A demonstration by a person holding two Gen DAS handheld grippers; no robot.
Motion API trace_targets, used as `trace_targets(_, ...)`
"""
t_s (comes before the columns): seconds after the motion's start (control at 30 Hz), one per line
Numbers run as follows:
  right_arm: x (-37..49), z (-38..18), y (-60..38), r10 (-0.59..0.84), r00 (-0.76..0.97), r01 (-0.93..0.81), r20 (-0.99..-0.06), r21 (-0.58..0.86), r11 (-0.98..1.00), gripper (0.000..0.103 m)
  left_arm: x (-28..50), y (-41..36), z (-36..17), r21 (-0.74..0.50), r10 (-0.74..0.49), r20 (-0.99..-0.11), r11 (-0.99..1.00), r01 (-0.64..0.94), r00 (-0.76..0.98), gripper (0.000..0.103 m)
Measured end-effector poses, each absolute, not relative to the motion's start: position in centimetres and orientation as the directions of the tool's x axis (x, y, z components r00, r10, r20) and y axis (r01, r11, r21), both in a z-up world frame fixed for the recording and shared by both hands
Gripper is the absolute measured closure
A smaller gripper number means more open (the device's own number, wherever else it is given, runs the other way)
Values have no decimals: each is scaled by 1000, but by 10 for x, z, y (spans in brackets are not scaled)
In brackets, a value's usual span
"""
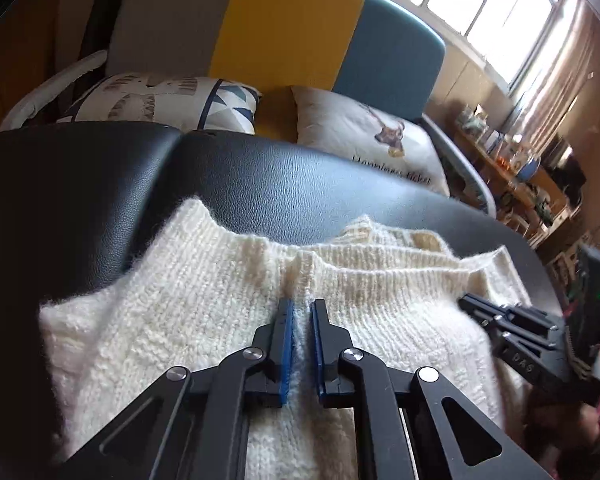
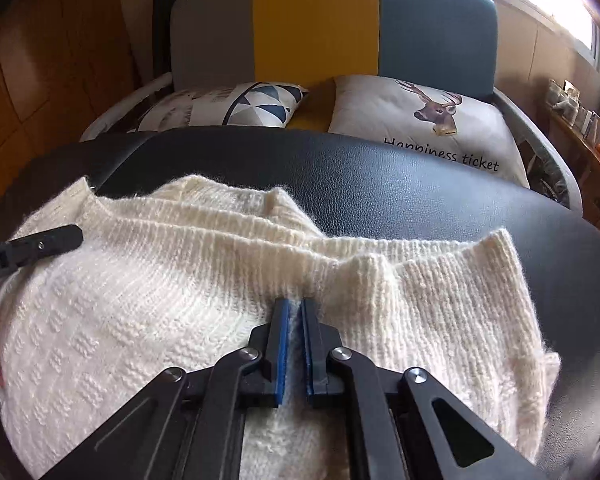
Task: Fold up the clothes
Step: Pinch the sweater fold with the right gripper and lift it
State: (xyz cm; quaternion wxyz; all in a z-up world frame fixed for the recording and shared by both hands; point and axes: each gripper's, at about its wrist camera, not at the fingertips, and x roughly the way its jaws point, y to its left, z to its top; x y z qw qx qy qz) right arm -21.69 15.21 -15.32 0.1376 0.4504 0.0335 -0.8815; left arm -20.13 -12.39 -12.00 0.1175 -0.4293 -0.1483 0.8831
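**2 grippers pinch a cream sweater on a black padded bench**

Nearest the left wrist camera, the left gripper [image 1: 301, 305] has its blue-padded jaws drawn almost together, clenched on a raised ridge of knit that stands up between them. In the right wrist view, the right gripper [image 2: 296, 303] is likewise clamped tight on a pinched fold of the same garment. Each gripper appears in the other's view: the right one at the right edge of the left view, the left one as a black finger at the left edge of the right view.

The cream knit sweater [image 2: 148, 280] lies spread across the black leather bench [image 2: 400, 192], its ribbed edge bunched in 2 or 3 layers just beyond the fingertips, one corner reaching toward the bench's right side.

Past the bench sit 2 cushions: a geometric-print pillow [image 2: 256, 106] and, to its right, a deer pillow [image 2: 432, 120] printed "Happiness ticket". Behind them rises a headboard [image 2: 316, 20] in grey, yellow and teal panels. Farther right, a cluttered wooden shelf [image 1: 532, 176] stands below a bright window [image 1: 484, 0].
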Motion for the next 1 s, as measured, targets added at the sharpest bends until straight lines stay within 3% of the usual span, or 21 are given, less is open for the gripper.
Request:
trace_targets(0.1,-210,-153,153,-213,-538,280,-815,65,-958,98,-193,-142,-111,-424,353,-692,-905,-41,-630,83)
trace_targets(0.43,-118,-149,161,-276,-447,323,-851,134,-937,97,-124,-155,-123,-439,390,-721,-897,-59,-572,83)
trace_targets(0.5,-109,-146,173,-331,-432,311,-839,206,-928,91,-120,-156,-124,-433,388,-725,-899,-62,-569,83)
trace_targets(0.63,-79,-118,240,-558,-465,225,-687,518,-825,80,-132,-156,-112,-438,373,-752,-899,-11,-544,84)
trace_targets(0.73,-33,-108,305,-697,-477,214,-535,699,-683,71,-113,-147,-82,-418,365,-695,-906,-64,-620,84)
trace_targets(0.83,15,-129,346,-744,-419,148,-520,769,-621,70,-93,-122,-65,-421,434,-656,-890,-178,-617,82)
trace_targets(1.0,81,-174,391,-812,-356,27,-463,863,-504,67,-63,-34,-68,-423,593,-654,-802,-423,-470,77)
